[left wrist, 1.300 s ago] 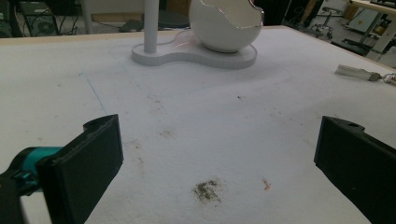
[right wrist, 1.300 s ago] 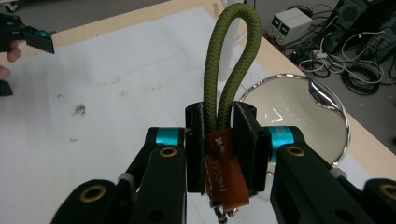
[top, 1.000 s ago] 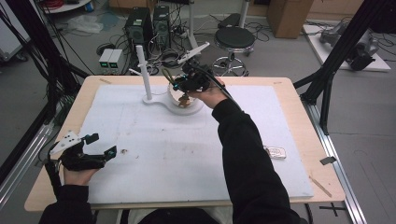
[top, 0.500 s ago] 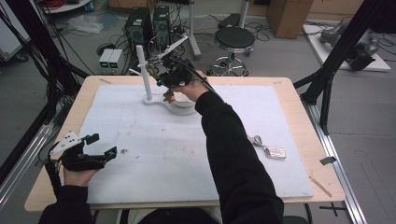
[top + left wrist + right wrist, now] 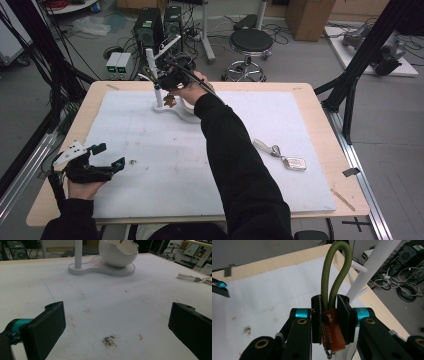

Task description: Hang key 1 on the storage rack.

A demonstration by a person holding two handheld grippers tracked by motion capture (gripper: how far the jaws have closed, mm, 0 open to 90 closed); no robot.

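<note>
The green cord loop (image 5: 336,272) is pinched at its brown leather tab (image 5: 332,333) by the nearly closed right tool (image 5: 331,315), beside the white stand post (image 5: 154,82). Light and limp (likely to sway), it is best gripped there. The left tool (image 5: 117,322) rests wide open, empty.

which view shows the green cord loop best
The right gripper view: the green cord loop rises close up, clamped with its brown leather tag between the right tool's jaws. The high view shows it as a small loop beside the white post.
</note>
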